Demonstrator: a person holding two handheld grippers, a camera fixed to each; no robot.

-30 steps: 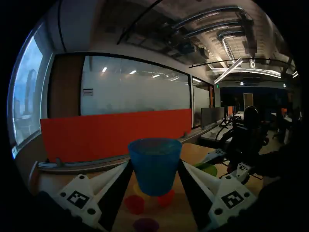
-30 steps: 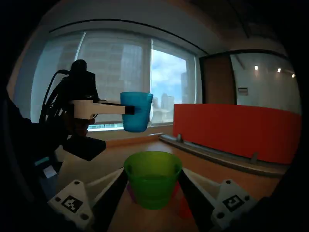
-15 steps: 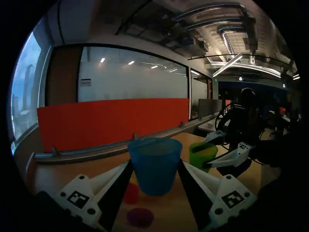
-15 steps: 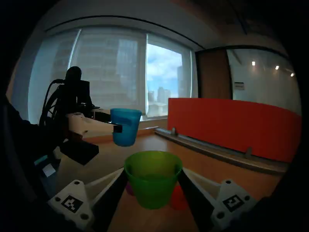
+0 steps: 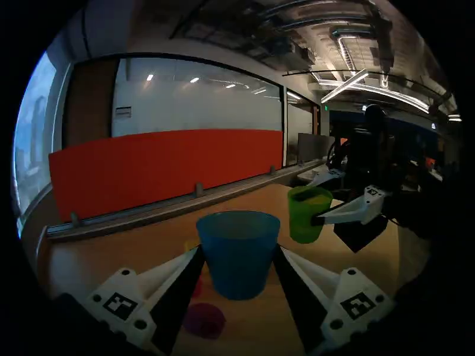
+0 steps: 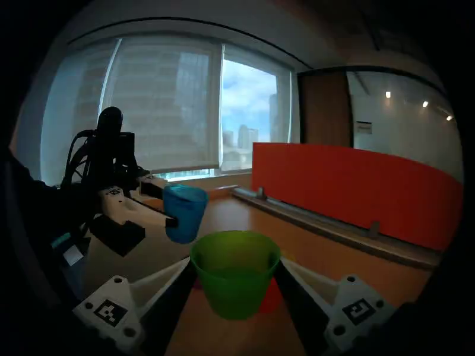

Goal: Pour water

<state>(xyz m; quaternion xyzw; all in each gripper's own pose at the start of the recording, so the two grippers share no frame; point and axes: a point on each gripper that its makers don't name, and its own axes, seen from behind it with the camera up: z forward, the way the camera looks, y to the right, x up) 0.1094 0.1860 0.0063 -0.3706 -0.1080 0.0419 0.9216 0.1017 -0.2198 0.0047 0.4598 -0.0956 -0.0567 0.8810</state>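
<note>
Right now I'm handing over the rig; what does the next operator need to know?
Left gripper: shut on the blue cup, held above the table.
Right gripper: shut on the green cup, in the air.
The cups are close but apart; no stream between them.
Done: both cups picked up.
To do: tip one over the other and pour. Which holds water, I cannot tell.

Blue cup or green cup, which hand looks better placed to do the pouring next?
Probably left. The left gripper holds the blue cup, which looks tipped toward the green cup; the right gripper holds that one upright nearby.
</note>
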